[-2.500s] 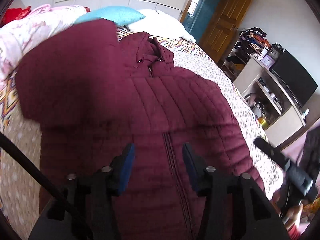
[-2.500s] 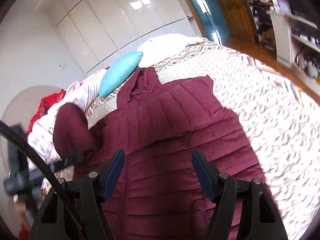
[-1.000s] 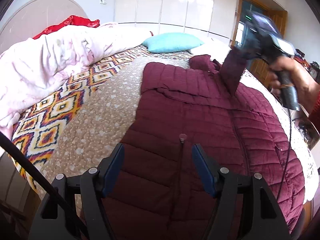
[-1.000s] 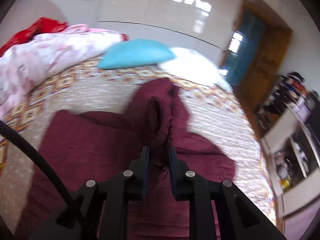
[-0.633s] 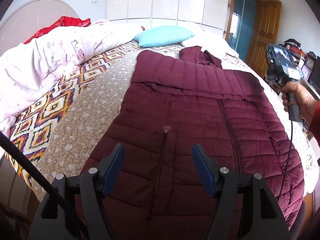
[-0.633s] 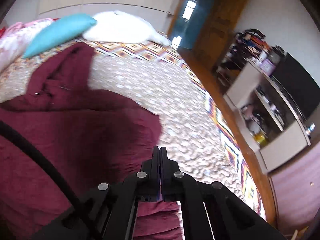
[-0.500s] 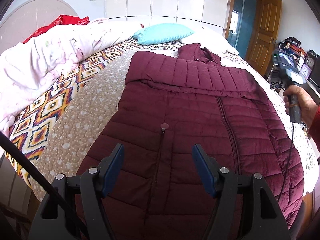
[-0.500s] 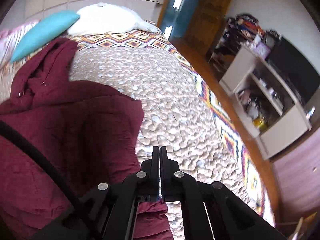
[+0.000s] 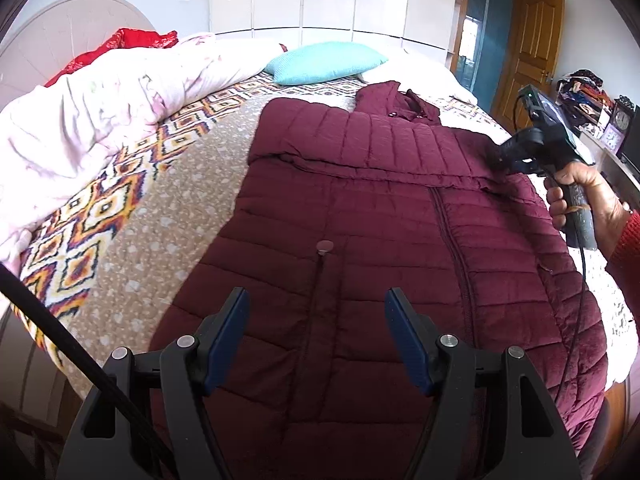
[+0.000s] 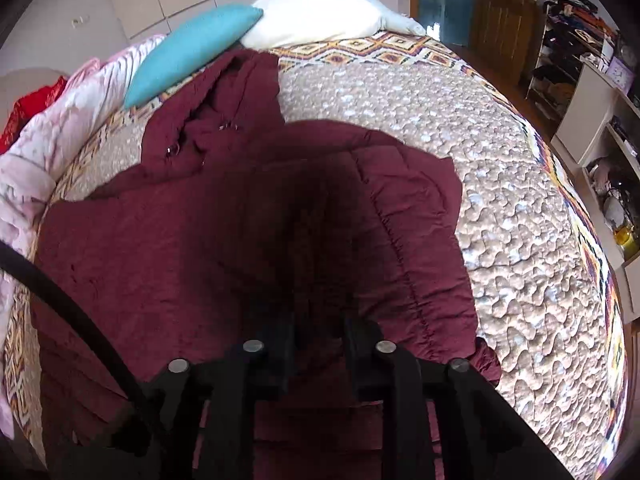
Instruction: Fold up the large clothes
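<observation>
Jacket [image 9: 360, 240] lies flat on the bed [image 9: 160, 216], long axis running from the near hem to the hood by the pillows; right tool [image 10: 320, 332] sits low over its right shoulder edge, nearer the unfolded side. Left tool [image 9: 316, 332] hovers released above the hem. Against the half-second-earlier frame, the right jaws, then pressed together and empty, have just been opening, with no cloth between them.

Left claw [image 9: 318, 338] open wide, right claw [image 10: 320, 344] just parting, empty
</observation>
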The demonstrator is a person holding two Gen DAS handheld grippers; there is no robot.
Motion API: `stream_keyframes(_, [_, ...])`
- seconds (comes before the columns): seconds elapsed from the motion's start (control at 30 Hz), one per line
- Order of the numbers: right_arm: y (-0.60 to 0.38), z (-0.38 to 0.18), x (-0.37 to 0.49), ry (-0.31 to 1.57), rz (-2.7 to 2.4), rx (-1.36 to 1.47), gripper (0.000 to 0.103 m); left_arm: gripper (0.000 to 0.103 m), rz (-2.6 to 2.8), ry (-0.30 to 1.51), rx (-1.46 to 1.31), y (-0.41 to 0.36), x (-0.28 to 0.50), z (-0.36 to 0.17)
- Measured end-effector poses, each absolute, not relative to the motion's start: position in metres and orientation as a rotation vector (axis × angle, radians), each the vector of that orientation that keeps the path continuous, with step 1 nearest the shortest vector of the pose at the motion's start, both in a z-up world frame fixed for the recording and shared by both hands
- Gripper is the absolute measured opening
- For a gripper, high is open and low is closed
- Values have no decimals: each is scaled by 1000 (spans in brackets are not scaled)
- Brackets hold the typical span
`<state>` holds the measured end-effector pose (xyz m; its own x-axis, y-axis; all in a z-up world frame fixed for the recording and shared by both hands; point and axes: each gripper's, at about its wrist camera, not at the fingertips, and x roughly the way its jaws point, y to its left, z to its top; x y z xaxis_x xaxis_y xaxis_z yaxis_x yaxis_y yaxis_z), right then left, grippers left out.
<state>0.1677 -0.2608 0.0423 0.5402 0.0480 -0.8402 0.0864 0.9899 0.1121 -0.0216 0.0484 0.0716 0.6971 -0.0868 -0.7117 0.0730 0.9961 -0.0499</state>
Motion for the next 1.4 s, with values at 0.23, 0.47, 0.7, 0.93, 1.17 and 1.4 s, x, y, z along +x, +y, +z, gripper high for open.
stream_keyframes(0.23, [-282, 36, 177, 996, -237, 48, 21, 69, -72, 851, -94, 67, -10, 59])
stream_keyframes(0.47, [-281, 56, 150, 923, -189, 104, 47, 69, -73, 847, -114, 72, -16, 64])
stream_keyframes(0.7, [-291, 101, 98, 793, -207, 108, 52, 69, -83, 829, -118, 69, -28, 77])
stream_keyframes(0.93, [-307, 142, 56, 711, -88, 199, 55, 69, -63, 773, -86, 68, -43, 113])
stream_keyframes(1.17, [-289, 190, 7, 630, 6, 152, 70, 72, -52, 700, -23, 56, -52, 162])
stream_keyframes(1.4, [-274, 209, -28, 557, 50, 16, 77, 74, -74, 621, 53, 30, -57, 205])
